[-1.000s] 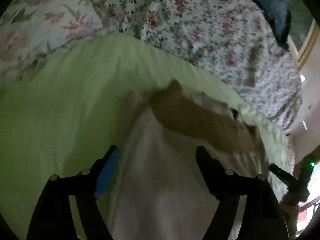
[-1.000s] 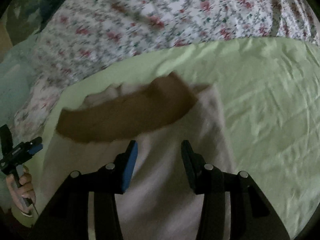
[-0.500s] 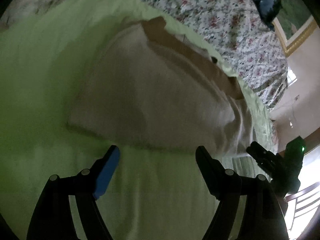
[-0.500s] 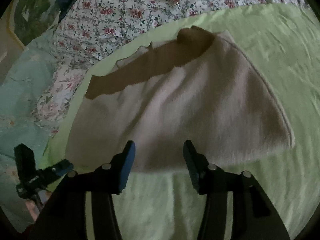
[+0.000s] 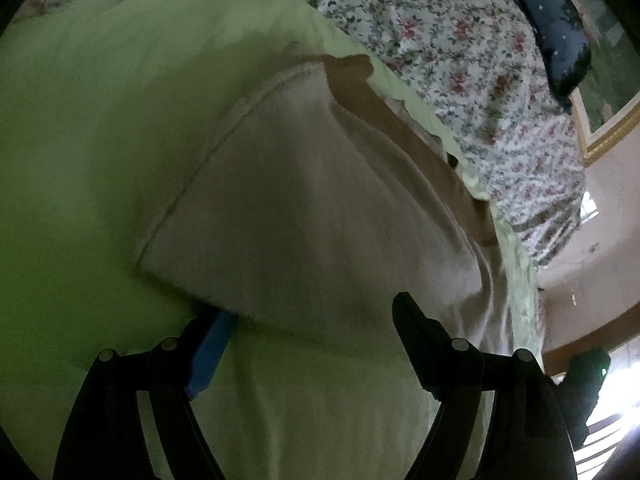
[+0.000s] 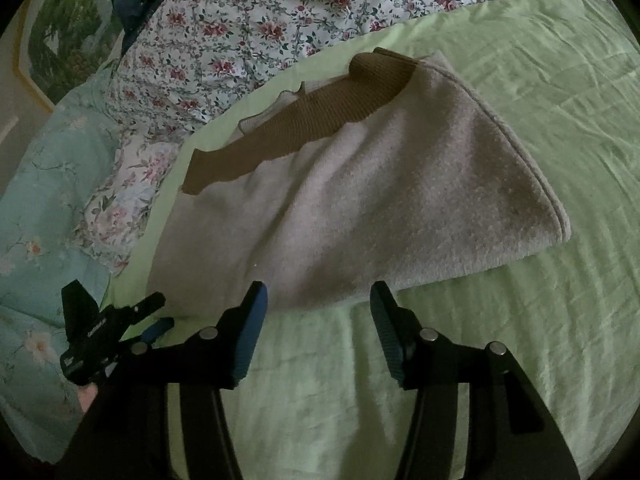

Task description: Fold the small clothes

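A folded beige knit garment (image 6: 360,200) with a brown ribbed band (image 6: 304,120) along its far edge lies flat on the green sheet (image 6: 540,320). It also shows in the left wrist view (image 5: 312,208). My left gripper (image 5: 312,316) is open at the garment's near edge; its blue-padded left finger (image 5: 212,344) lies partly under the hem. My right gripper (image 6: 318,300) is open and empty, its fingertips at the garment's near edge. The left gripper also shows in the right wrist view (image 6: 116,332) at the garment's left corner.
A floral quilt (image 6: 280,12) lies bunched beyond the green sheet, with a pale blue floral pillow (image 6: 48,184) at the left. A dark blue cushion (image 5: 560,28) and a gold-framed picture (image 5: 612,120) stand behind. The green sheet (image 5: 80,160) spreads around the garment.
Both grippers drew back from over the garment to its near edge. In the last half second the left gripper moved in closer, its left finger slipping under the hem.
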Available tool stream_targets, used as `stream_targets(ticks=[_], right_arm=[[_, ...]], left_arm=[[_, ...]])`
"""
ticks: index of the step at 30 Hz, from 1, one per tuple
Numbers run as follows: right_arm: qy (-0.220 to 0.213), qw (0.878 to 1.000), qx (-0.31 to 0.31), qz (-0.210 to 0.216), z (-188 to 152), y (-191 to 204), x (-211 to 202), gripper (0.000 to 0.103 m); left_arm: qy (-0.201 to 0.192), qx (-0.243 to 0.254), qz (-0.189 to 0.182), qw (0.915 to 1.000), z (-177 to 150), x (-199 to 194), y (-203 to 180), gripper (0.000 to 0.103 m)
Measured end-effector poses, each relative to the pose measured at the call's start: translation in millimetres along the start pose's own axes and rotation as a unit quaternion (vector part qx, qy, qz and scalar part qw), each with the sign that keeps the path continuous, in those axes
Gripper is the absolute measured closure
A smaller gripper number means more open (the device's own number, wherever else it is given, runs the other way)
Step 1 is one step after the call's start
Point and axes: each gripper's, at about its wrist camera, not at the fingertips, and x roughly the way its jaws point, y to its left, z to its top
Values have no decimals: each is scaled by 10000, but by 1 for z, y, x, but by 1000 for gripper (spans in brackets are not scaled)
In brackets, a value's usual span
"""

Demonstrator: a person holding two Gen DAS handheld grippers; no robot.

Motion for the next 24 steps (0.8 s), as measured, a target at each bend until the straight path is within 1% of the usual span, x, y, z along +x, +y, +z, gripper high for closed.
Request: stream_targets(ticks=[3, 6, 7, 9, 10, 11, 12, 13, 14, 17, 19, 20, 22, 24], right_arm=[[5, 10000, 8, 10, 0, 0, 0, 47], [9, 10000, -6, 25, 4, 0, 1, 47], [7, 10000, -21, 34, 7, -1, 2, 47], [-11, 10000, -62, 52, 15, -1, 4, 47], [-5, 10000, -73, 67, 20, -1, 7, 46], [-4, 9999, -94, 78, 26, -2, 9, 44], [-12, 9999, -139, 86, 33, -2, 11, 44], [-15, 9998, -171, 81, 38, -2, 13, 43], [-3, 9998, -205, 77, 44, -3, 16, 43], [11, 9996, -232, 184, 64, -6, 23, 43], [44, 9994, -207, 263, 77, -10, 26, 43], [57, 9992, -180, 360, 84, -12, 28, 43], [147, 9982, -82, 584, 97, -16, 33, 43], [235, 9967, 23, 782, 106, -19, 37, 43]], left_arm=[[-122, -7, 161, 9998, 12, 7, -1, 24], [-192, 11, 407, 9990, 25, 15, -3, 27], [-203, 45, 489, 9986, 29, 17, -5, 28], [-258, 121, 655, 9974, 36, 21, -9, 35], [-281, 166, 700, 9970, 38, 23, -11, 47], [-283, 215, 696, 9969, 42, 24, -13, 63], [-263, 245, 641, 9973, 45, 26, -16, 71], [-287, 278, 617, 9973, 49, 25, -20, 83], [-348, 341, 619, 9969, 51, 23, -25, 86], [-627, 763, 512, 9938, 57, 10, -54, 90], [-731, 1104, 309, 9907, 57, 3, -80, 90], [-735, 1259, 248, 9890, 56, 2, -93, 91], [-721, 1712, 134, 9825, 51, 3, -125, 91], [-667, 2022, -91, 9770, 43, 9, -150, 91]])
